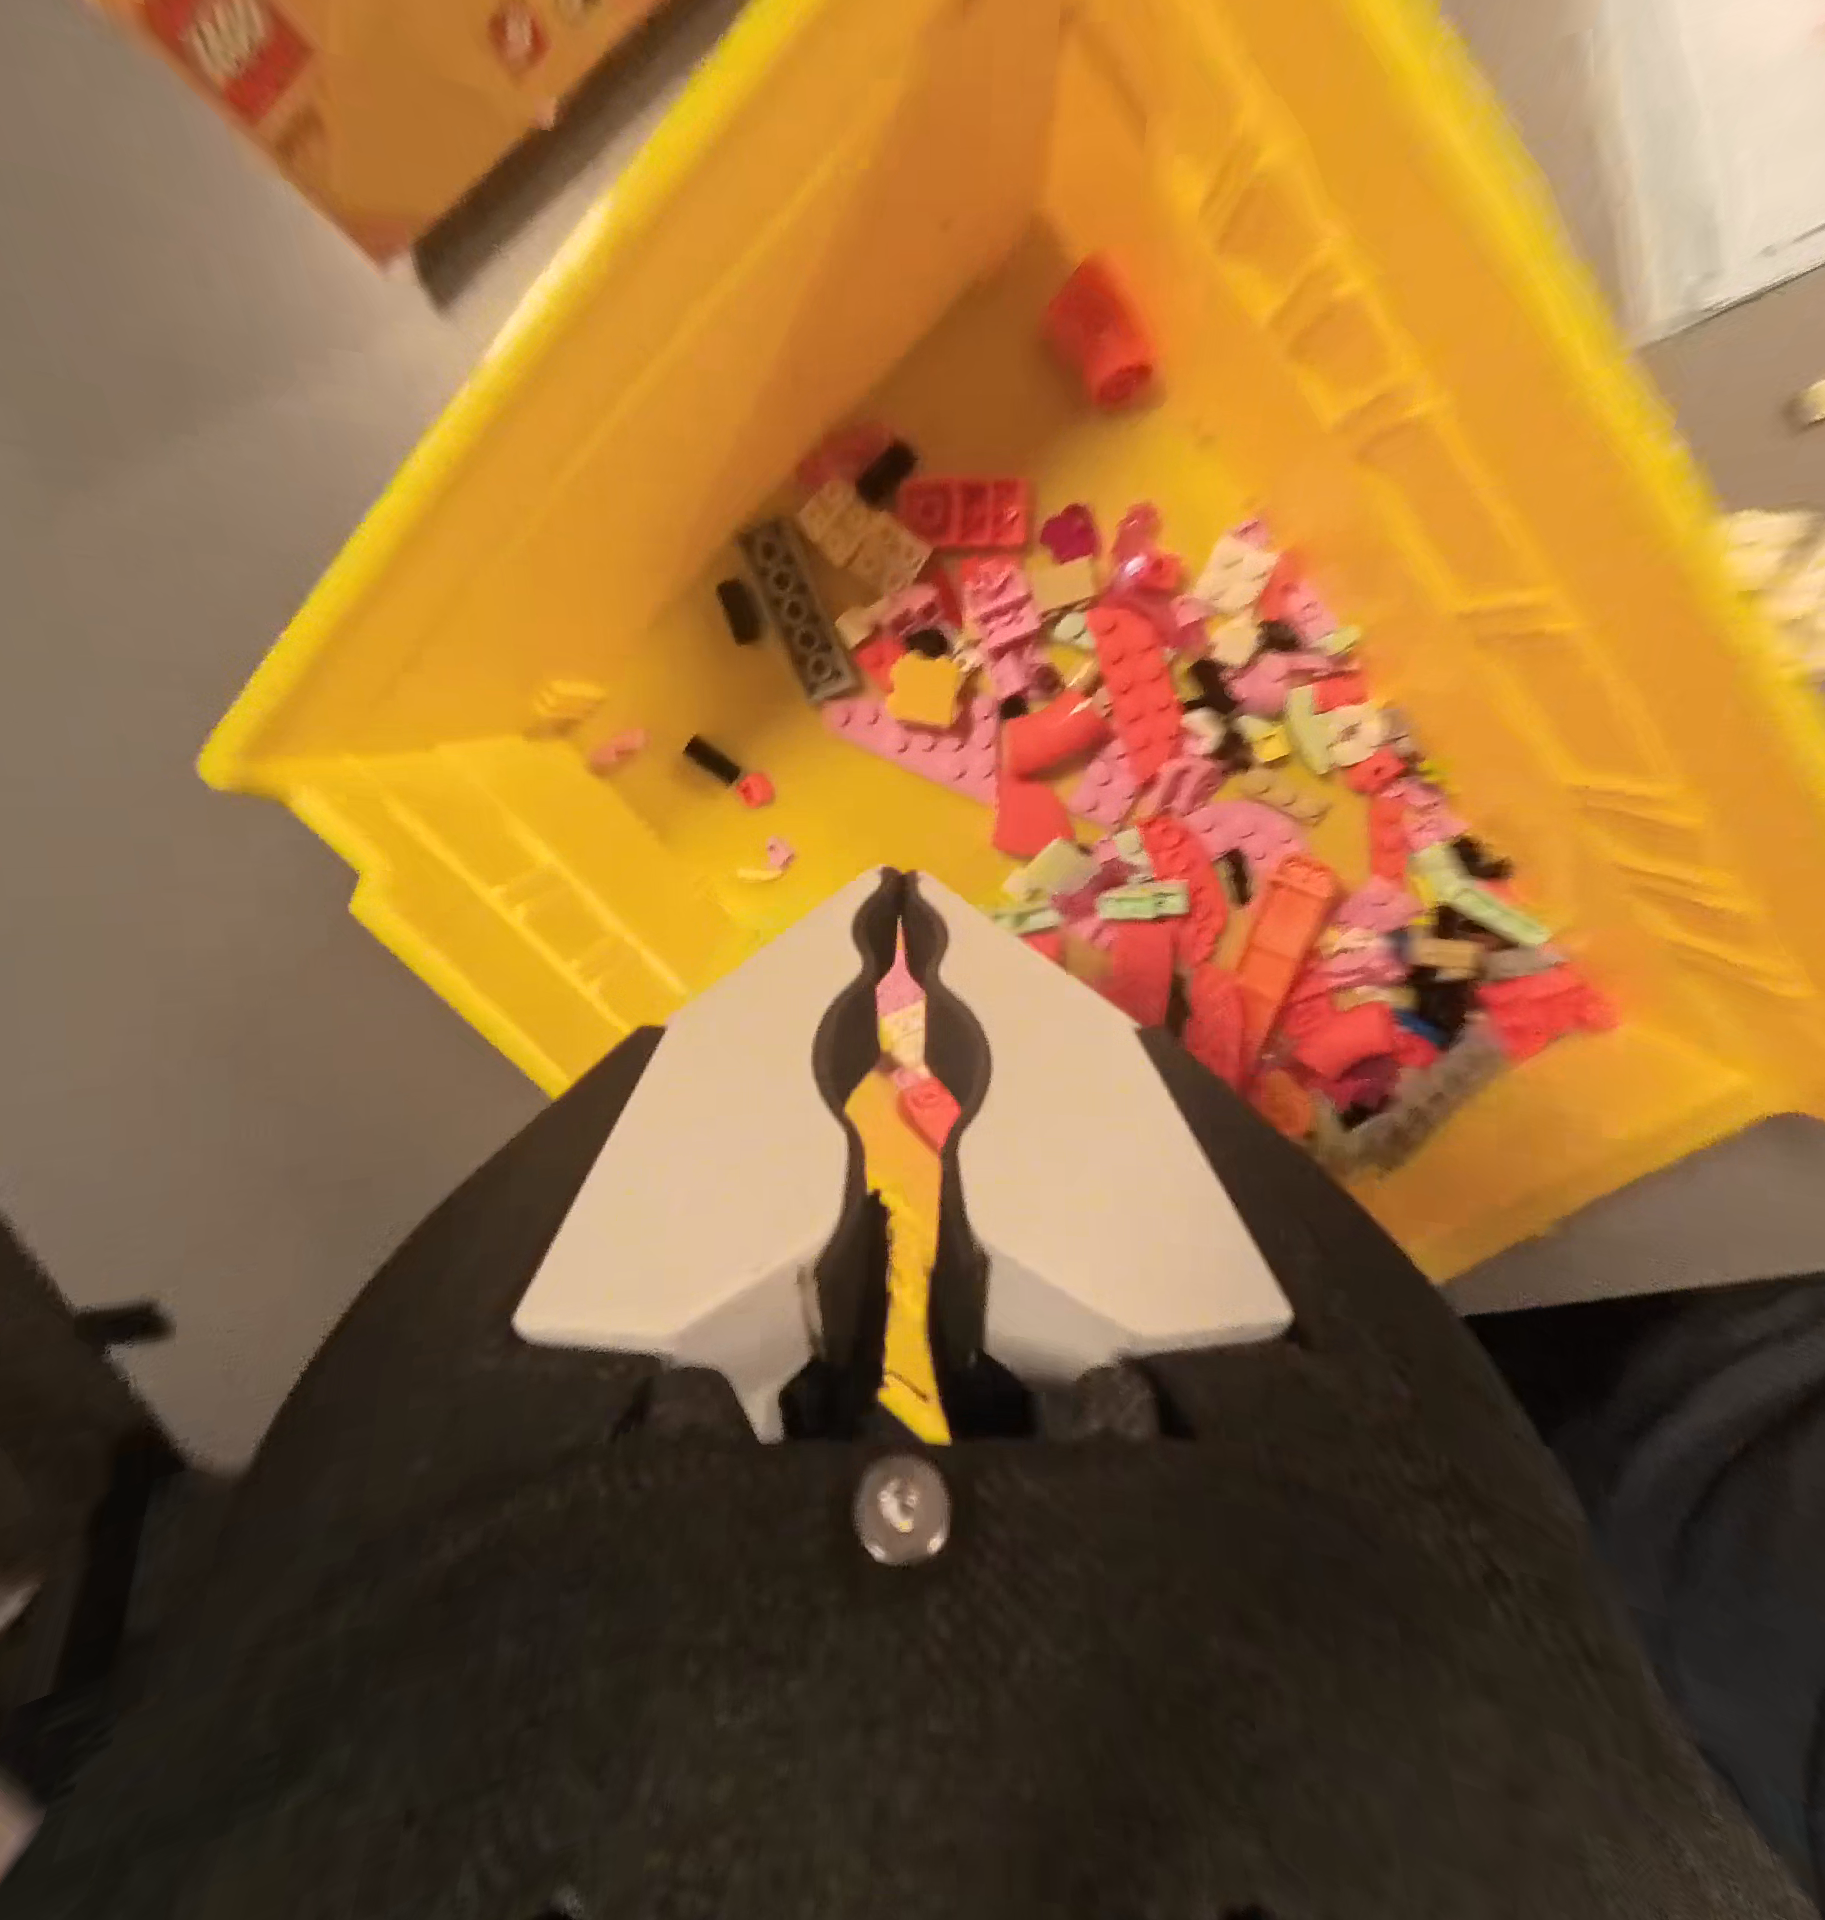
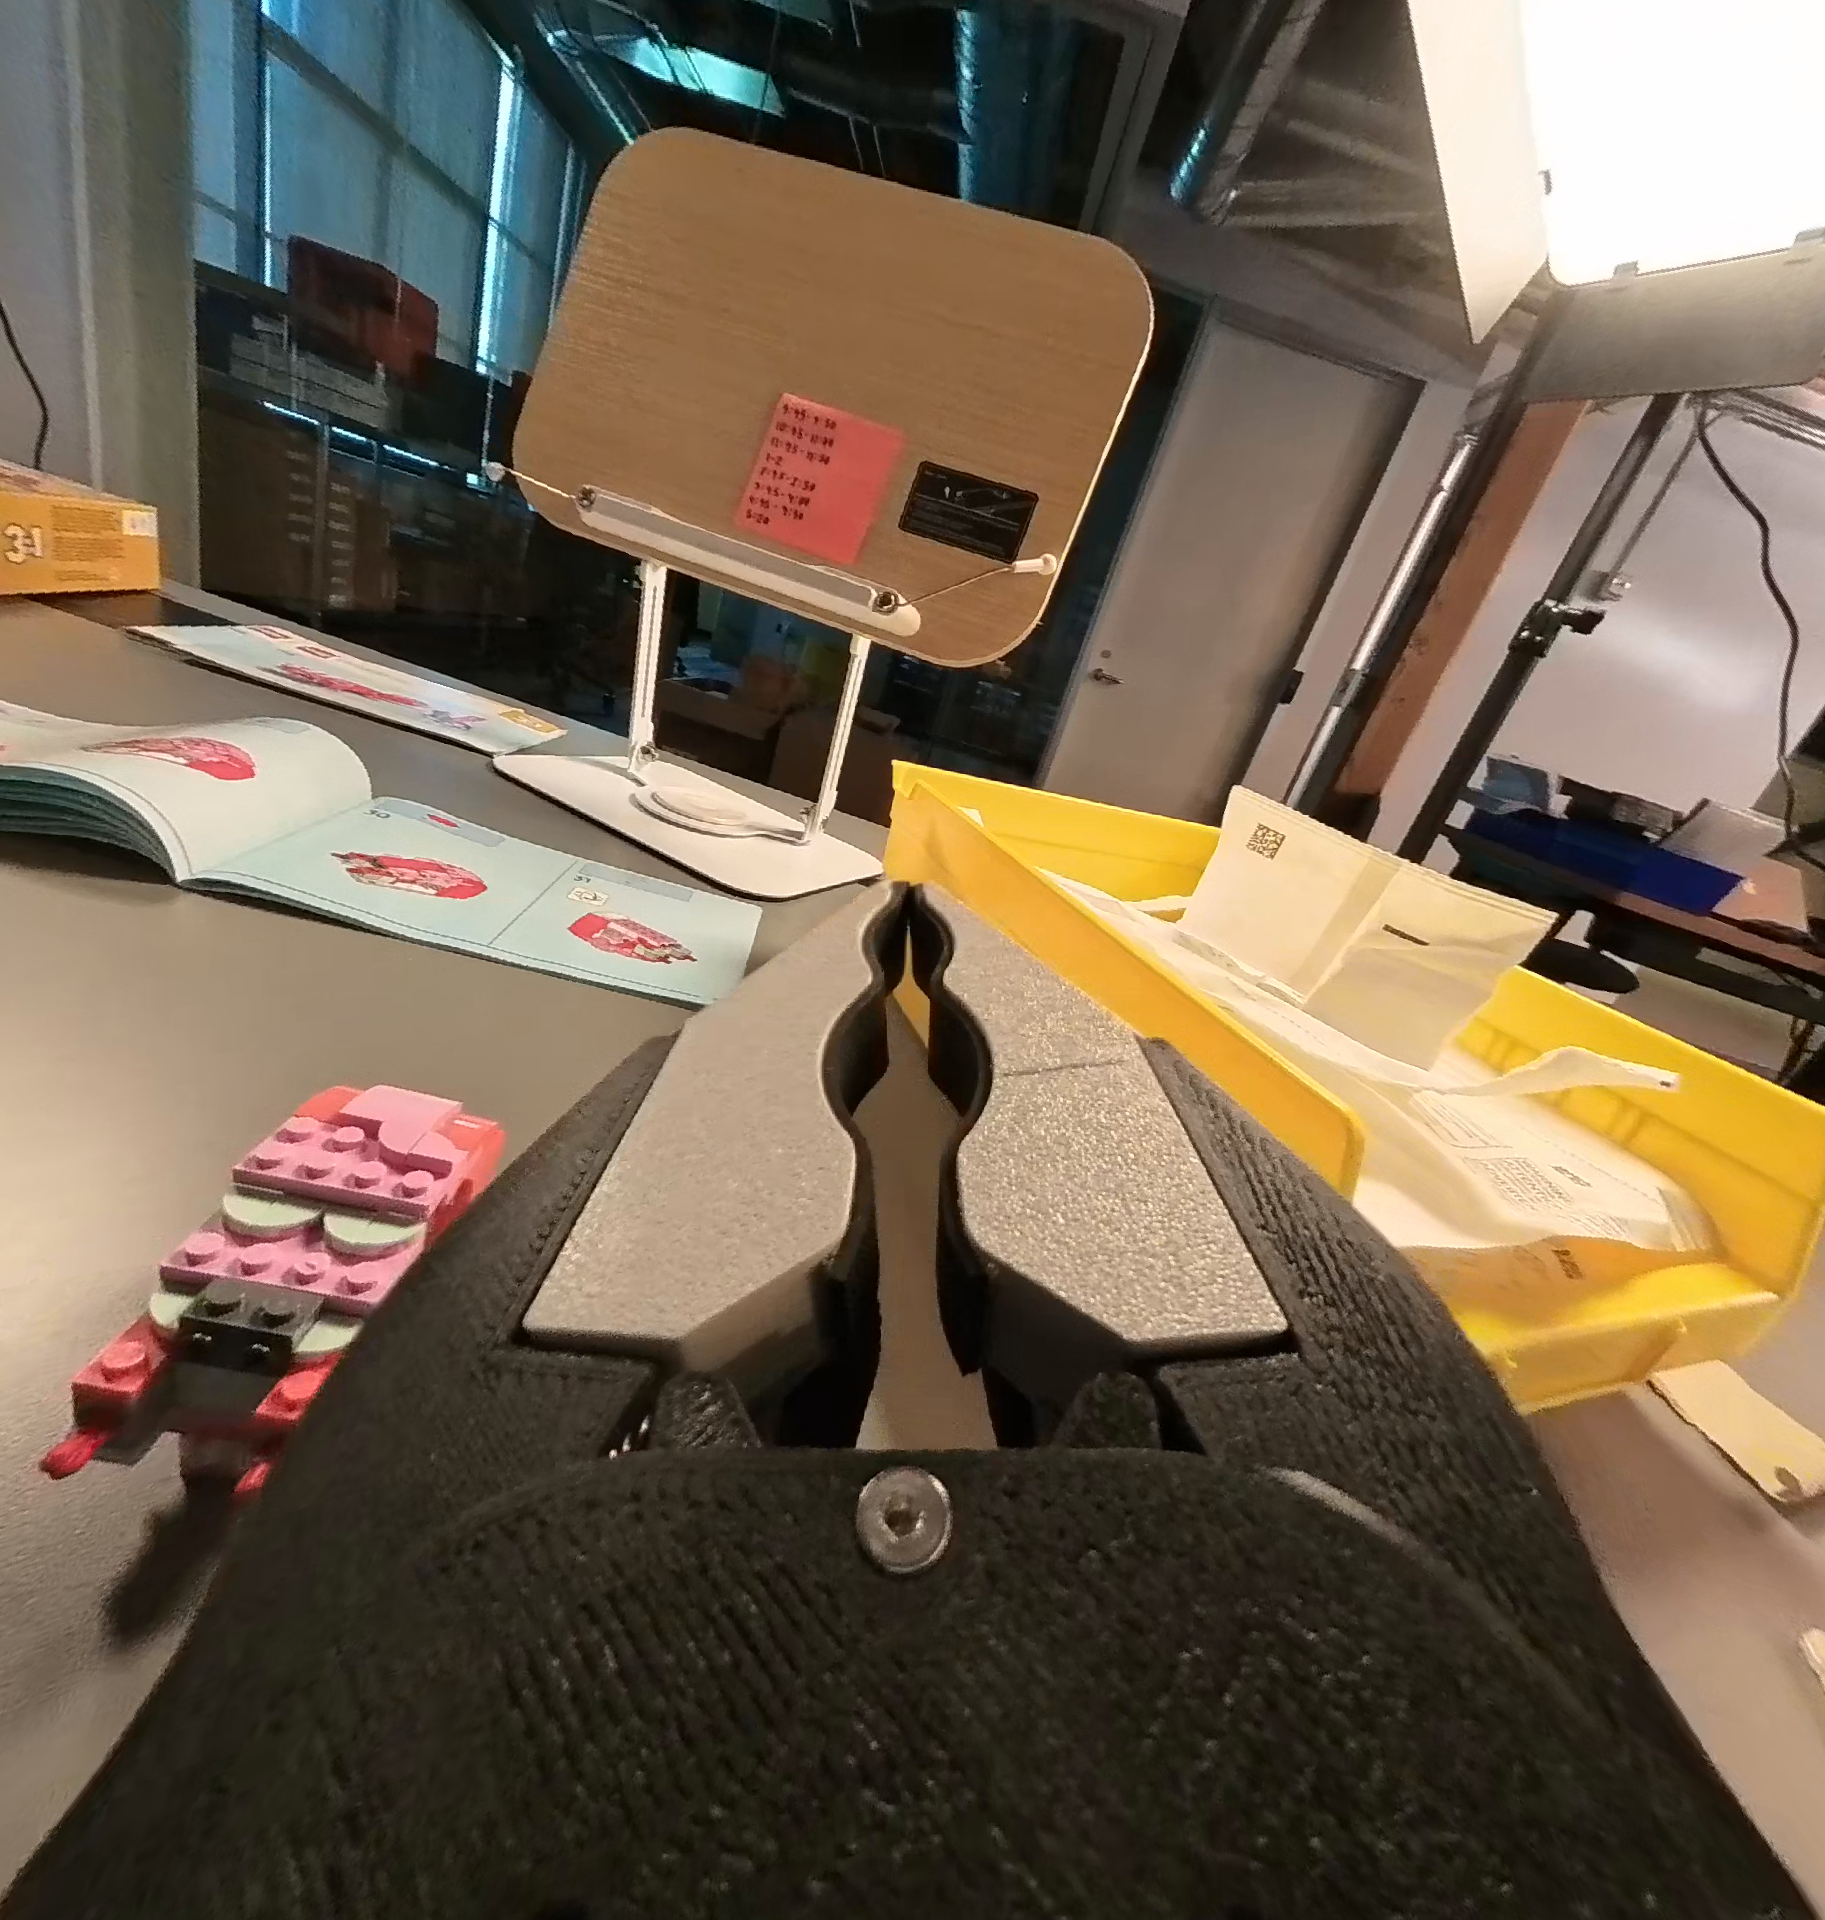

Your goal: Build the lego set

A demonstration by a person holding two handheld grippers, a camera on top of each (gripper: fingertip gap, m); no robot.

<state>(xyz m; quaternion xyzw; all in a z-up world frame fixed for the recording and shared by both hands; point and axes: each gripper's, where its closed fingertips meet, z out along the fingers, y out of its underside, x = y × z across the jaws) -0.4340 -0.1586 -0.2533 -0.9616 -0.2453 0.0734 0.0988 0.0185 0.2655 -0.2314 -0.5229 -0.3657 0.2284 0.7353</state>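
Above the yellow bin (image 1: 492,540), my left gripper (image 1: 900,883) hangs with its fingertips together and nothing between them; below lies a heap of loose bricks (image 1: 1178,790), mostly red and pink. A few strays, among them a black piece (image 1: 708,756), lie apart on the bin floor. Over the grey table (image 2: 212,1039), my right gripper (image 2: 906,896) is likewise closed and bare. A pink-and-red brick model (image 2: 305,1236) sits just left of it, a second yellow bin (image 2: 1095,977) of white bags (image 2: 1375,914) just right. An open instruction booklet (image 2: 399,873) and a wooden book stand (image 2: 835,384) lie beyond.
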